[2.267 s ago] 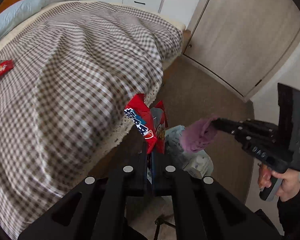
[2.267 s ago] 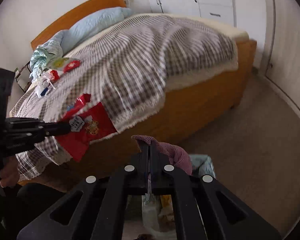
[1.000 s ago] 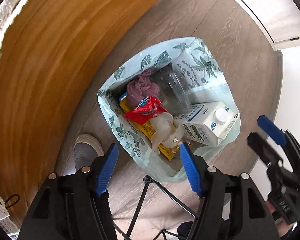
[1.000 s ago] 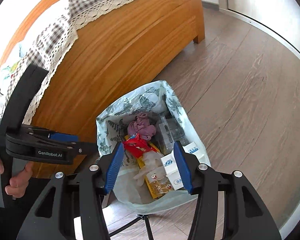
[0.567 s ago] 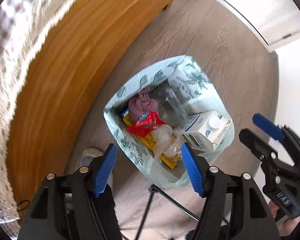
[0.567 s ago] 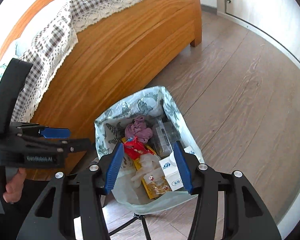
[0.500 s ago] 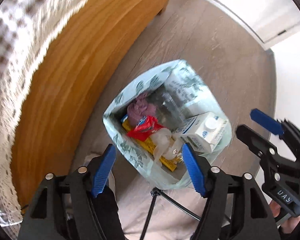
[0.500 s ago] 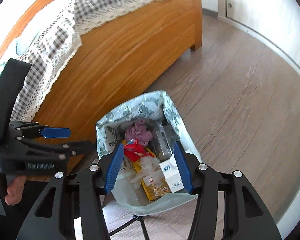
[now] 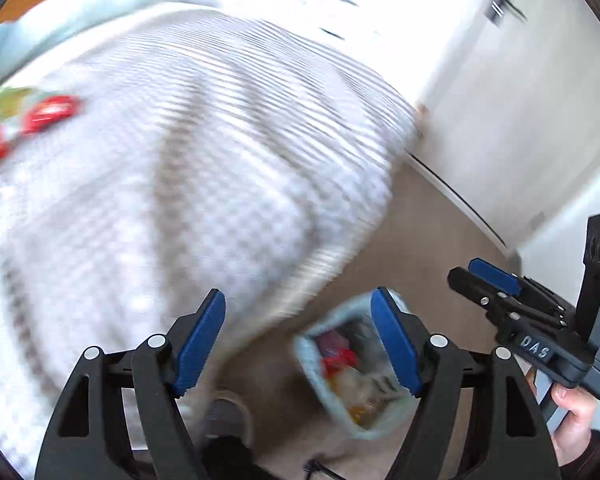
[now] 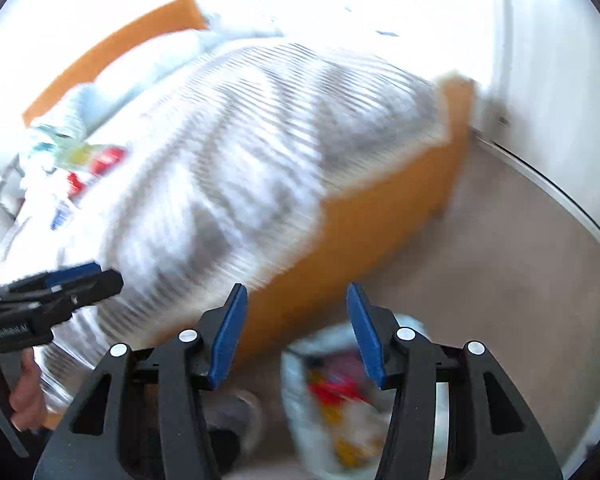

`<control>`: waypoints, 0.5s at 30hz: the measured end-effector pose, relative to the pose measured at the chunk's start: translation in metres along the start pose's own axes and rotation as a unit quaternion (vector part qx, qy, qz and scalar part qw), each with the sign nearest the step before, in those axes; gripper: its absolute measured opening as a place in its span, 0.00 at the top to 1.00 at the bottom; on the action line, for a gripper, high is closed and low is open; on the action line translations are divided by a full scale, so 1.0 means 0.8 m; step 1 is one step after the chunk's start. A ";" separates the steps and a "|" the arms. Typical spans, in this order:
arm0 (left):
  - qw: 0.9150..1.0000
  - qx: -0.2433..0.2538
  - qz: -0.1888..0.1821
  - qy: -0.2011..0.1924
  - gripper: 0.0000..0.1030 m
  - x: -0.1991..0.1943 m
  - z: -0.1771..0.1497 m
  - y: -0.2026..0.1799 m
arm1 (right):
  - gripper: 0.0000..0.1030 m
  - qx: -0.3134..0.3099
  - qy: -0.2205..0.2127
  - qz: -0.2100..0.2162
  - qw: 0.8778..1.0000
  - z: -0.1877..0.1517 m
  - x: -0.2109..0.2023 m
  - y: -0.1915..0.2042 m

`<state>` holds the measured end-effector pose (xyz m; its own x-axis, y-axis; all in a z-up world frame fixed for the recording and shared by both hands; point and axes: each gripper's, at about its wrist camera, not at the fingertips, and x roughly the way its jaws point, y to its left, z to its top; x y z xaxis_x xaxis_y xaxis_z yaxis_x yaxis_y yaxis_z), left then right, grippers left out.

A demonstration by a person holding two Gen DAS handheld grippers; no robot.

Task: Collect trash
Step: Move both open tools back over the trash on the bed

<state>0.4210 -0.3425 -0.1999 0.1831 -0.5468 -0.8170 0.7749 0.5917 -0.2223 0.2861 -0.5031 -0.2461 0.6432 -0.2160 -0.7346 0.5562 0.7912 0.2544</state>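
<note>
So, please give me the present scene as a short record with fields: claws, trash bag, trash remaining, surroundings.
left claw: open, empty; its jaws have just been opening
right claw: open, empty
trash bag: on the floor beside the bed, already holds trash
trash remaining: red wrappers on the checked bedcover
image quality: blurred

My left gripper (image 9: 298, 338) gapes empty, jaws just widening, above the trash bag (image 9: 356, 376) beside the bed (image 9: 188, 168).
</note>
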 end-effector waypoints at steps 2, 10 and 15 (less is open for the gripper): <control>0.999 -0.028 0.023 -0.028 0.30 -0.032 0.012 0.051 | 0.51 -0.012 -0.022 0.034 0.999 0.019 0.014 0.051; 0.965 -0.183 0.119 -0.144 0.29 -0.143 0.040 0.274 | 0.51 -0.073 -0.081 0.141 0.984 0.094 0.093 0.269; 0.918 -0.298 0.197 -0.171 0.30 -0.182 0.008 0.399 | 0.51 -0.153 -0.036 0.196 0.968 0.107 0.172 0.415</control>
<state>0.6455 -0.0777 -0.1489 0.6364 -0.3152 -0.7040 0.1584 0.9466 -0.2807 0.6040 -0.3189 -0.2088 0.8146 0.1041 -0.5705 0.0877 0.9503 0.2986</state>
